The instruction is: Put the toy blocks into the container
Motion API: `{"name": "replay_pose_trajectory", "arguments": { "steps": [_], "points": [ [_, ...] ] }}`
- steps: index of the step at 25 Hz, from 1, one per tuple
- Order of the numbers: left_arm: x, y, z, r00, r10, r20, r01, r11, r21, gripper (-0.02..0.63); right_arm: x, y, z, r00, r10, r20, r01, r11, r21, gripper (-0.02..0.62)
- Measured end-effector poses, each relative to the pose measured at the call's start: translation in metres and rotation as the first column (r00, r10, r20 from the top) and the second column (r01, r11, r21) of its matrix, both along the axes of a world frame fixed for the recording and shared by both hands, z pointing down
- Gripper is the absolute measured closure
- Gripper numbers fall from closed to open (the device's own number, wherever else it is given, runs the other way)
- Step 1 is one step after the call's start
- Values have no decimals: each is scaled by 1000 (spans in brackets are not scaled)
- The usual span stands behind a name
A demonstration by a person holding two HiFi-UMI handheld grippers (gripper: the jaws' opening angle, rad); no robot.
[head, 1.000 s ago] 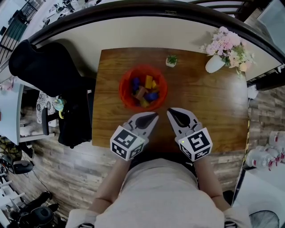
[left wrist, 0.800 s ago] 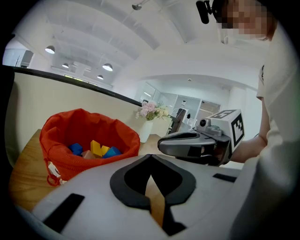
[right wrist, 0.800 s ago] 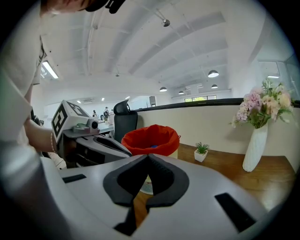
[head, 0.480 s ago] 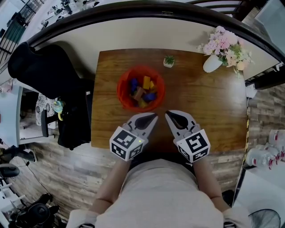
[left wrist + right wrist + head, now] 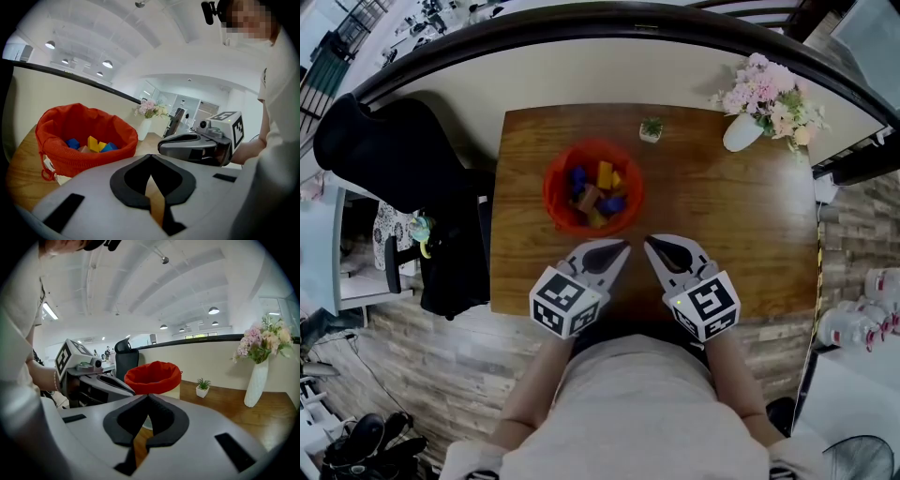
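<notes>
Two hand-held grippers side by side in the head view, tips close together above the near part of a wooden table: left gripper with jaws pressed together on nothing, right gripper likewise closed and empty. Just ahead of both tips, a little toward the left gripper's side, a red mesh bag standing open, toy blocks in blue, yellow and brown piled inside. Beyond the bag, a small potted plant; ahead and well to the right of the right gripper, a white vase of pink flowers.

In the left gripper view: jaws meeting at the tip, bare tabletop in the slot behind; bag ahead and to the left, blue and yellow blocks showing over its rim; right gripper close alongside on the right.

In the right gripper view: jaws shut, nothing between; bag straight ahead, plant and vase ahead to the right, left gripper close on the left.
</notes>
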State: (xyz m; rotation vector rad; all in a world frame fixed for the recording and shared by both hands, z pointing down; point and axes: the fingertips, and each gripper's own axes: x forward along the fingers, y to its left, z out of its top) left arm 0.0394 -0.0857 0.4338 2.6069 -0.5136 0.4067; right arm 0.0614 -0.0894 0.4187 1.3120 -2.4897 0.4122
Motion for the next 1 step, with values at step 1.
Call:
{"name": "replay_pose_trajectory", "arguments": {
  "steps": [1],
  "points": [
    [0,0,0,1000,1,1,-1,1000,-1,592,0,0,0,1000,0,0,0,1000,-2,584]
  ]
}}
